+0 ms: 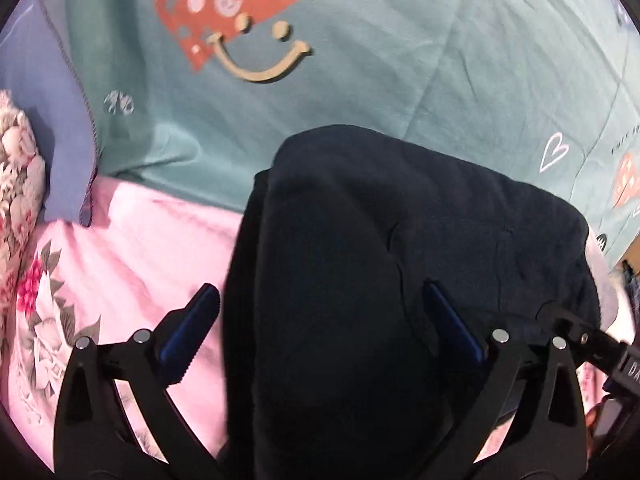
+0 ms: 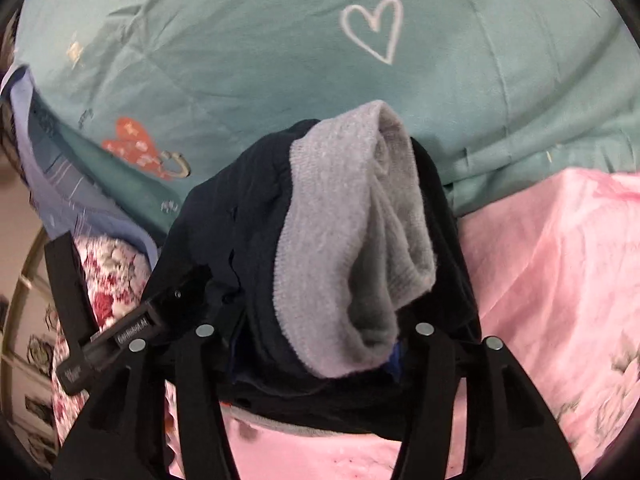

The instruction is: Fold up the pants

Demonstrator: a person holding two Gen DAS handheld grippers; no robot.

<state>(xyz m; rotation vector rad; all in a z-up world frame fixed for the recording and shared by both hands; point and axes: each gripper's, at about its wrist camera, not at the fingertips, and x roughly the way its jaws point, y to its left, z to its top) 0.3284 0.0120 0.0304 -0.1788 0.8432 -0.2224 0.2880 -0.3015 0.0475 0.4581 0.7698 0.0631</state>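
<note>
Your dark pants [image 1: 400, 260] lie bunched on the bed, partly on the pink floral sheet [image 1: 132, 256] and partly against the teal blanket [image 1: 360, 80], and I judge the fold is in the middle, not finished, because the cloth is doubled over itself and its grey fleece lining [image 2: 352, 240] is turned outward on the side of your right tool. Your left gripper [image 1: 320, 320] stands with its two blue-padded fingers [image 1: 188, 336] wide apart, one on each side of the dark bundle, so it straddles the cloth and does not pinch it; I think it is placed so to take the thick edge when it closes, or it has no hold at all at this moment. Your right gripper [image 2: 316, 344] points forward and slightly down at the bed, and the pants are heaped over the front of it, hiding the fingertips completely. For this reason I cannot tell whether its jaws are together on the fabric or apart under it. In the right wrist view the left tool comes in from the left side and touches the dark cloth, so both tools are close together at the same bundle.
</note>
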